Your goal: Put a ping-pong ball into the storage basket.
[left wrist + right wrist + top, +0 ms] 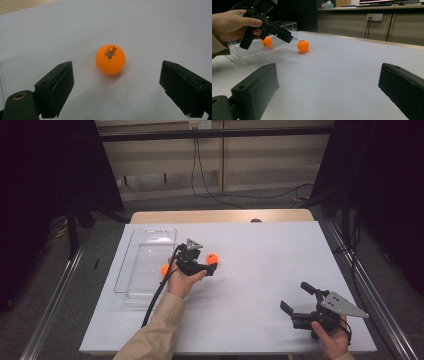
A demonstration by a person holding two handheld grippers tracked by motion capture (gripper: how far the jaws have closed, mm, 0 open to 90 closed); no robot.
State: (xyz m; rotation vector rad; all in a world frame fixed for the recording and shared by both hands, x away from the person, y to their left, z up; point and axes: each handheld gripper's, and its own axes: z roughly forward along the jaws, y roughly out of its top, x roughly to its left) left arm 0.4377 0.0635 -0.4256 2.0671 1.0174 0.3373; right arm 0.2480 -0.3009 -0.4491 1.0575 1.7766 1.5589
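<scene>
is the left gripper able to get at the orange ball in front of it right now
Probably yes. The left gripper has its jaws open wider than the orange ball, which sits just ahead of them on the bare white table with nothing between.

White table [260,270] — two balls [212,257], tray [145,265]
</scene>
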